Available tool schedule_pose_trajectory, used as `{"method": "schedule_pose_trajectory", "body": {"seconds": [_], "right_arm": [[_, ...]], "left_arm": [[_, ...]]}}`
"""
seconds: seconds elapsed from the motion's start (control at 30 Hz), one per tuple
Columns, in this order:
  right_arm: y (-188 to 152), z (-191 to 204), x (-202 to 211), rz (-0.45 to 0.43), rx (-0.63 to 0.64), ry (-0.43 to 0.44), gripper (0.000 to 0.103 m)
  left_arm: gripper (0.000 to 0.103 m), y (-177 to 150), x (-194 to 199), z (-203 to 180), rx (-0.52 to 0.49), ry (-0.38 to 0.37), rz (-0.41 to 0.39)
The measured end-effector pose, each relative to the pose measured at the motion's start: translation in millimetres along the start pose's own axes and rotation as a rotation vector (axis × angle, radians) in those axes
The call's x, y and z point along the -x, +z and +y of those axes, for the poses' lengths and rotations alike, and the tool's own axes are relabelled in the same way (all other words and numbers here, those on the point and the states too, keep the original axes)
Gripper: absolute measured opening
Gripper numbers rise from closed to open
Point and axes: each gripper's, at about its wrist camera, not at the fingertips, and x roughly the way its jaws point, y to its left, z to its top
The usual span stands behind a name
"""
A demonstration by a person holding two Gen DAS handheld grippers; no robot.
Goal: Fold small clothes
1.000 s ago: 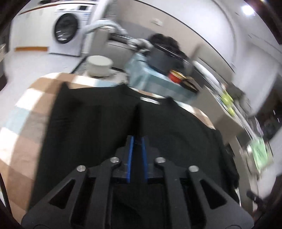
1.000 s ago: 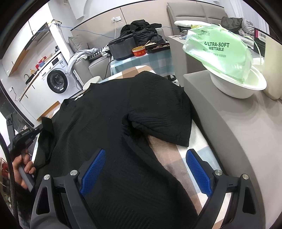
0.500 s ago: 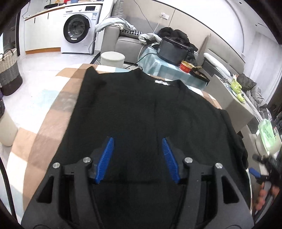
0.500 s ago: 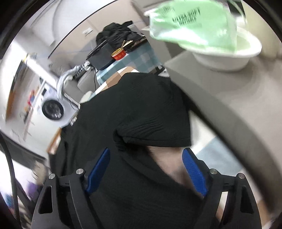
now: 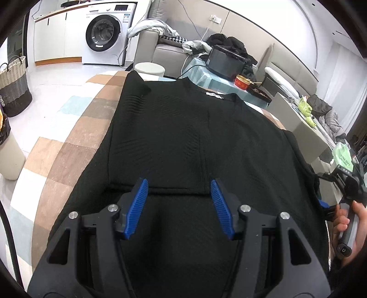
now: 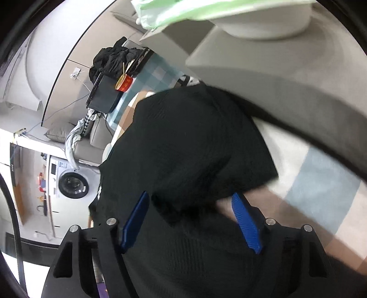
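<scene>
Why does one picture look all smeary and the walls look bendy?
Right wrist view: smeared by motion, so the green bag and bowl streak, and the black shirt has fuzzy edges. Left wrist view: sharp; the washing machine is crisp. Both views: the fisheye lens bends straight walls and darkens the corners.

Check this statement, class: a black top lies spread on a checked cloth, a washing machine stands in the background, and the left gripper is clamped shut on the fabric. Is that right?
Not quite. The left gripper is open, not clamped: the left wrist view shows its blue pads apart above the black top, pinching nothing. The checked cloth and the washing machine are as stated.
</scene>
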Motion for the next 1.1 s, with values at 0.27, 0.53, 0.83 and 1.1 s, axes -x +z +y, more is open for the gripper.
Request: {"method": "schedule_pose_trajectory", "body": {"seconds": [0.27, 0.53, 0.83, 1.1], "right_arm": [[16.1, 8.2, -11.1, -0.072, -0.06, -0.024, 0.068], [-3.9, 74.5, -13.2, -0.199, 0.431, -0.255, 0.011], [-96.5, 136.5, -27.8, 0.065, 1.265, -0.067, 0.015], [-73.4, 79.4, -17.2, 0.169, 0.916, 0.072, 0.06]], "left_arm": [[0.054, 1.3, 4.3, 1.2, 0.004, -0.03, -0.01], [0.054, -1.5, 1.9, 5.0, 0.016, -0.036, -0.006], [0.054, -6.0, 5.6, -4.2, -0.013, -0.04, -0.007], [0.054, -9.5, 8.5, -3.2, -0.015, -0.032, -0.002]]}}
